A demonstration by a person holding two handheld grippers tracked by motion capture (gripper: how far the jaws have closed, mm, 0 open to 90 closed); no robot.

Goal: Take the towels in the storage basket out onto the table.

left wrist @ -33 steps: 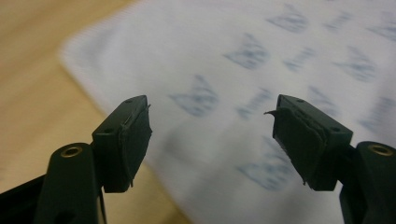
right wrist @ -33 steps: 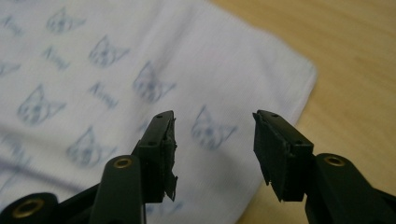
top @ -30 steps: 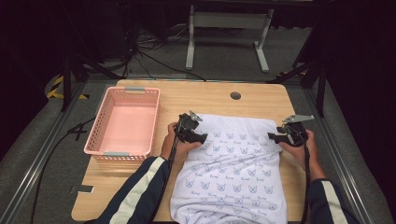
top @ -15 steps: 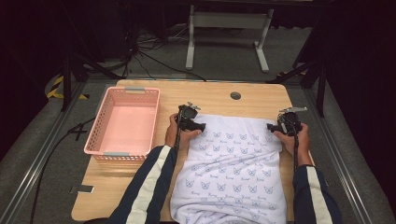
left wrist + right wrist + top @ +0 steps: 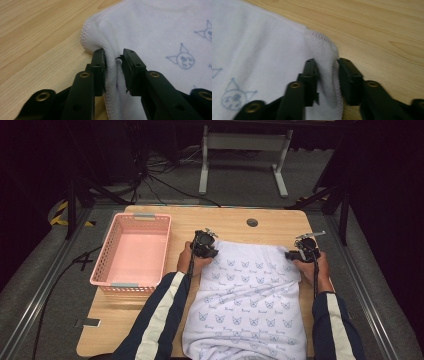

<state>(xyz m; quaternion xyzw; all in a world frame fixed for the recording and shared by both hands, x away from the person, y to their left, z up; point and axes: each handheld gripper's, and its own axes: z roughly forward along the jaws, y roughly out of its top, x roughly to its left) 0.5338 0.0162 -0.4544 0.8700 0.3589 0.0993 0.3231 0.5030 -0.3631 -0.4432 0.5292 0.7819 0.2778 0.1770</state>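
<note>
The towel (image 5: 247, 300) lies flat on the wooden table (image 5: 235, 222) in the high view, white with small cat faces, its near end hanging over the table edge, the pink basket (image 5: 131, 251) beside it to the left. We hold the left gripper (image 5: 204, 244) at its far left corner and the right gripper (image 5: 303, 251) at its far right corner, forearms stretched forward along both sides, grippers low over the cloth.

In the left gripper view, our jaws have just been closing and now pinch a ridge of the towel (image 5: 155, 30) just behind the hemmed corner. The bite is thin; we judge that a quick lift could pull the fold out.

In the right gripper view, the jaws have likewise just been closing and clamp the towel (image 5: 257, 50) at its stitched corner. If one corner slips or we raise the hands unevenly, the cloth would likely sag and fold crooked.
</note>
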